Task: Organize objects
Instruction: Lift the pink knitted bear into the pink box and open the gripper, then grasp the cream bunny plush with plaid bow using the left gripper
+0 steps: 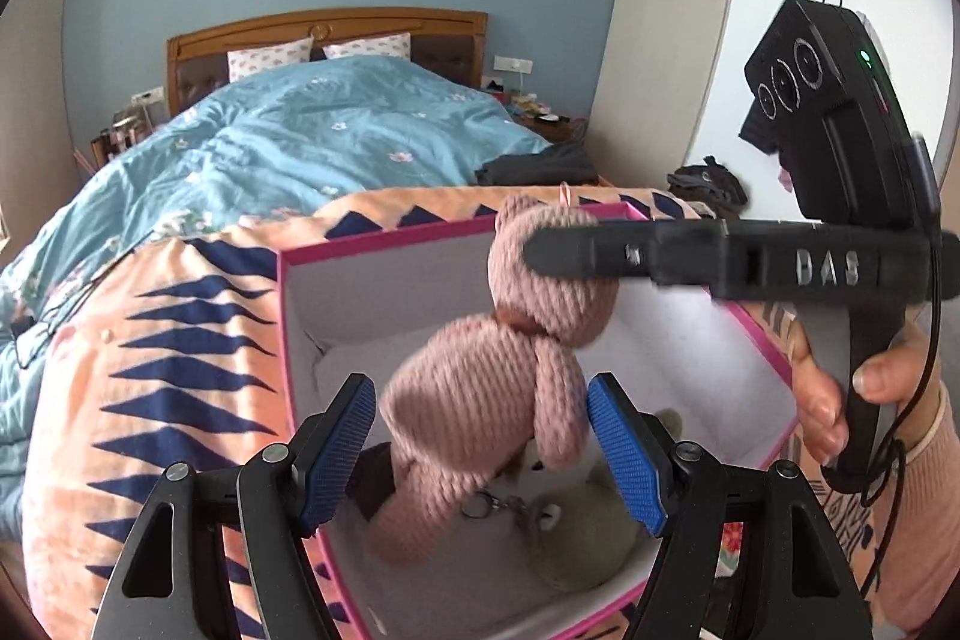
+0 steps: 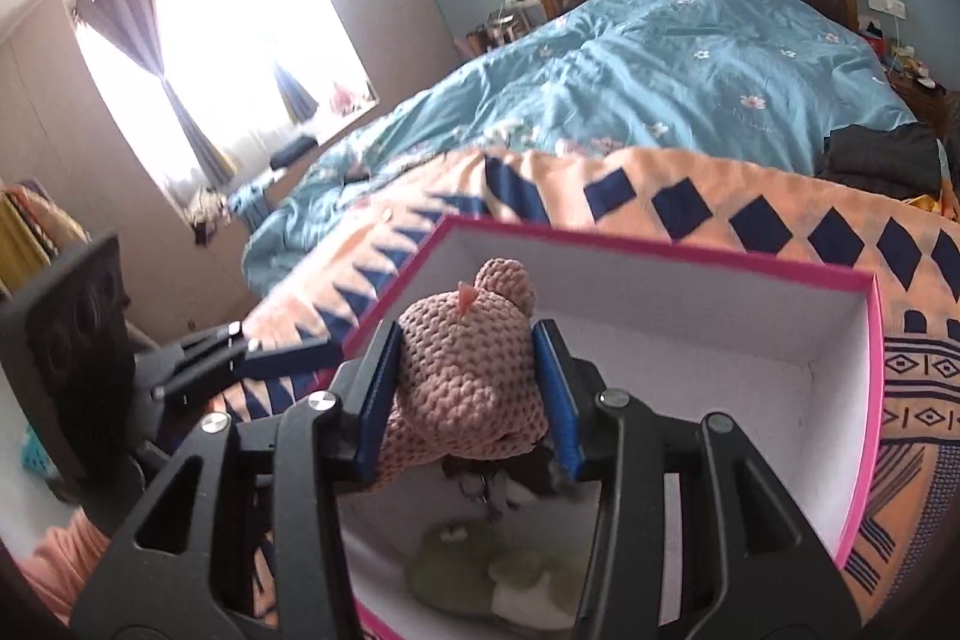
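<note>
A pink knitted teddy bear (image 1: 474, 400) hangs upright over an open white box with a pink rim (image 1: 282, 280). My right gripper (image 2: 468, 394) is shut on the bear's head (image 2: 474, 370), with its blue pads pressed against both sides. In the left wrist view the black finger of that gripper (image 1: 600, 256) crosses the head. My left gripper (image 1: 483, 448) stands open around the bear's body, and its pads show no squeeze on the knit. A green plush toy (image 1: 576, 538) and a key ring (image 1: 480, 508) lie on the floor of the box (image 2: 660, 244).
The box rests on an orange blanket with navy diamonds (image 1: 150, 370) at the foot of a bed with a blue duvet (image 2: 690, 58). Dark clothes (image 2: 882, 154) lie at the bed's right side. A person's hand (image 1: 828, 412) holds the right gripper's handle. A bright window (image 2: 228, 40) is on the left.
</note>
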